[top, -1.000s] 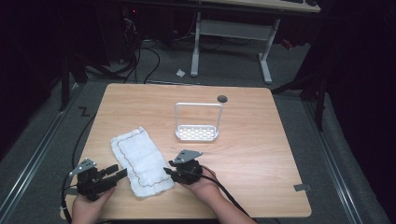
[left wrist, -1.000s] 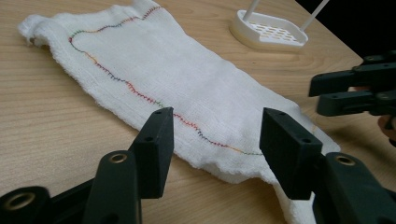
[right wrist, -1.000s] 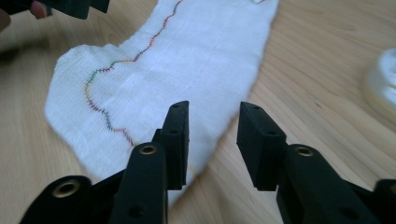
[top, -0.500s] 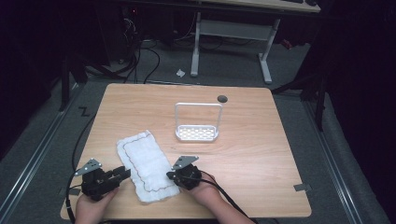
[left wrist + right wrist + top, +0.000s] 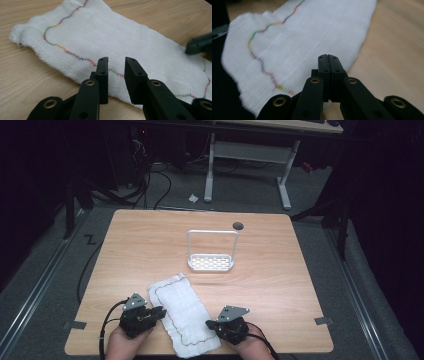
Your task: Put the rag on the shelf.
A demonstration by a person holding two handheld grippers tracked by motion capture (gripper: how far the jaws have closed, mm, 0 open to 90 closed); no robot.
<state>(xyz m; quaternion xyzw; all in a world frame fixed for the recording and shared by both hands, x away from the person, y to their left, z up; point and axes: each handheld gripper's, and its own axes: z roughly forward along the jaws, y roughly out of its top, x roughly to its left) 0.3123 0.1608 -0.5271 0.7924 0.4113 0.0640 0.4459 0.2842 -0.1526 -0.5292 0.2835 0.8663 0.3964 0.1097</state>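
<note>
A white cloth (image 5: 181, 312) with a wavy coloured stitch line lies at an angle near the table's front edge, its near end hanging slightly over. My left gripper (image 5: 159, 312) is at its left edge. In the left gripper view the cloth (image 5: 120, 37) lies under the left gripper (image 5: 116, 67), whose jaws have just been closing, with a gap left and no fabric pinched. My right gripper (image 5: 210, 324) holds the right edge. There the right gripper (image 5: 328, 60) has its pads together, shut on the hem of the cloth (image 5: 312, 32).
A white wire rack (image 5: 211, 252) with a perforated base stands upright at the table's middle. A round cable hole (image 5: 238, 225) sits near the far edge. Bare wooden tabletop (image 5: 290, 285) lies to the right. The right gripper's tip (image 5: 198, 45) shows in the left gripper view.
Both hands have moved right and nearer the front edge. The cloth has slid with them, right and toward the front edge. The left jaws have narrowed; the right jaws have shut.
</note>
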